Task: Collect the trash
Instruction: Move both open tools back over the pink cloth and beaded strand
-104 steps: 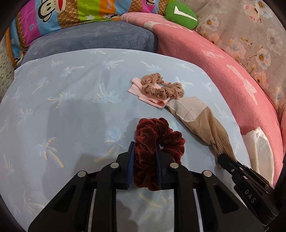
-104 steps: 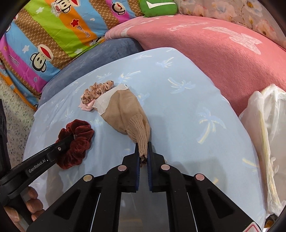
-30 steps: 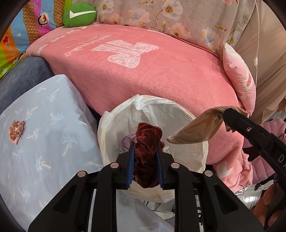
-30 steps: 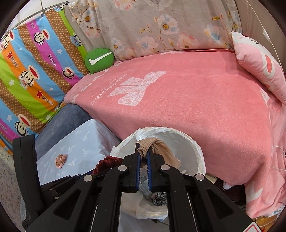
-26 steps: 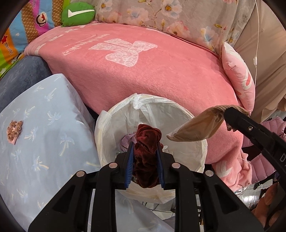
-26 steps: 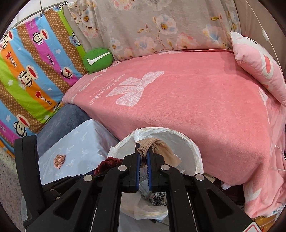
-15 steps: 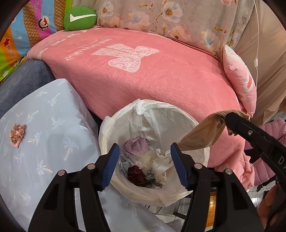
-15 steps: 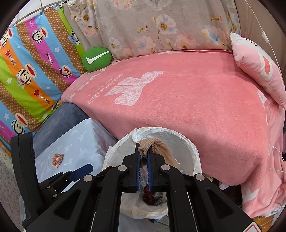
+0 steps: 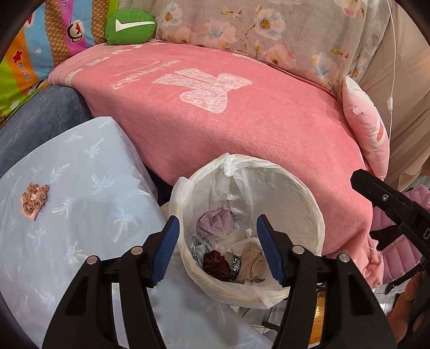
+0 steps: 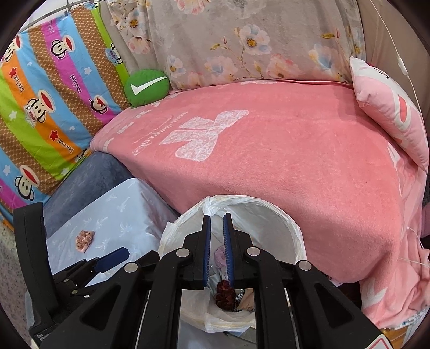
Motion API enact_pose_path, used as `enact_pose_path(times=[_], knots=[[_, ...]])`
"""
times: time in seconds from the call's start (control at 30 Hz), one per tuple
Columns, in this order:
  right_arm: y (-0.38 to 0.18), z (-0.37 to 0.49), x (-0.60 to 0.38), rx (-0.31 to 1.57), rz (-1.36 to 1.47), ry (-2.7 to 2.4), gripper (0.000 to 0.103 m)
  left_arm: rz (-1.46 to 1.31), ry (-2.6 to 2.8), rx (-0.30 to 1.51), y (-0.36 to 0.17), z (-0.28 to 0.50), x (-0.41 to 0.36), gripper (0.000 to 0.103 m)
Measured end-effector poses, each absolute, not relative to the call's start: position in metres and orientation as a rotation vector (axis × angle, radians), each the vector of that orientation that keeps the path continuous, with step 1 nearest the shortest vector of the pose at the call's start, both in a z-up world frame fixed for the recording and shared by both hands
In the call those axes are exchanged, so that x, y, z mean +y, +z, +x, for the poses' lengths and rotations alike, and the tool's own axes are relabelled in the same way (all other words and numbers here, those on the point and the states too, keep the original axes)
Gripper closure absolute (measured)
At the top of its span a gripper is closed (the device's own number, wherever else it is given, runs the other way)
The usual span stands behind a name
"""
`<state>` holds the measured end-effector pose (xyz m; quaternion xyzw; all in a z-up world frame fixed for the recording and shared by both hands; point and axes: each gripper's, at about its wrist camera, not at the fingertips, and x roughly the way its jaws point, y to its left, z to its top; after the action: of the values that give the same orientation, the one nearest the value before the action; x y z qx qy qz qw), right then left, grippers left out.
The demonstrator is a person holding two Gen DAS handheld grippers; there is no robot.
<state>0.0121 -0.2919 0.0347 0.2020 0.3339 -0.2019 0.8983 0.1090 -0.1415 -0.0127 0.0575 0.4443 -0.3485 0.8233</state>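
A round bin lined with a white bag (image 9: 271, 164) stands between the pink blanket and the light blue sheet. Inside it lie a dark red scrunchie (image 9: 215, 264) and a tan stocking (image 9: 251, 259) among other scraps. My left gripper (image 9: 217, 228) hangs open above the bin with nothing between its blue pads. My right gripper (image 10: 217, 220) is over the same bin (image 10: 268, 204); its jaws are opening, a narrow gap shows, and nothing is between them. A tan and pink scrunchie (image 9: 33, 198) lies on the light blue sheet to the left.
A pink blanket (image 9: 215, 120) covers the sofa behind the bin. A green cushion (image 9: 129, 25) and a pink pillow (image 9: 368, 134) sit at its ends. A striped monkey blanket (image 10: 40, 107) hangs at the left. The light blue sheet (image 9: 80, 241) lies left of the bin.
My left jaws opened and the dark red scrunchie dropped into the bin. My right jaws then parted and the tan stocking fell in beside it. Neither hand shifted much.
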Motion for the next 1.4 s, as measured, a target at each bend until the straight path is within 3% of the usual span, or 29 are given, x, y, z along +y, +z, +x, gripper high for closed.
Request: enact_pose_path(times=[0.1, 0.27, 0.37, 1.4], knots=[[0.034, 0.012, -0.291, 0.688, 0.424, -0.421, 0.081, 0.14, -0.736, 0.936, -0.012, 0.108, -0.139, 0.046], [0.035, 0.015, -0.284, 0.697, 0.417, -0.417, 0.078, 0.13, -0.728, 0.941, -0.012, 0.11, -0.131, 0.046], [0.036, 0.015, -0.28, 0.694, 0.408, -0.412, 0.068, 0.132, -0.727, 0.947, -0.013, 0.11, -0.128, 0.046], [0.015, 0.038, -0.222, 0.755, 0.362, -0.318, 0.06, 0.092, -0.618, 0.982, -0.028, 0.127, -0.065, 0.04]])
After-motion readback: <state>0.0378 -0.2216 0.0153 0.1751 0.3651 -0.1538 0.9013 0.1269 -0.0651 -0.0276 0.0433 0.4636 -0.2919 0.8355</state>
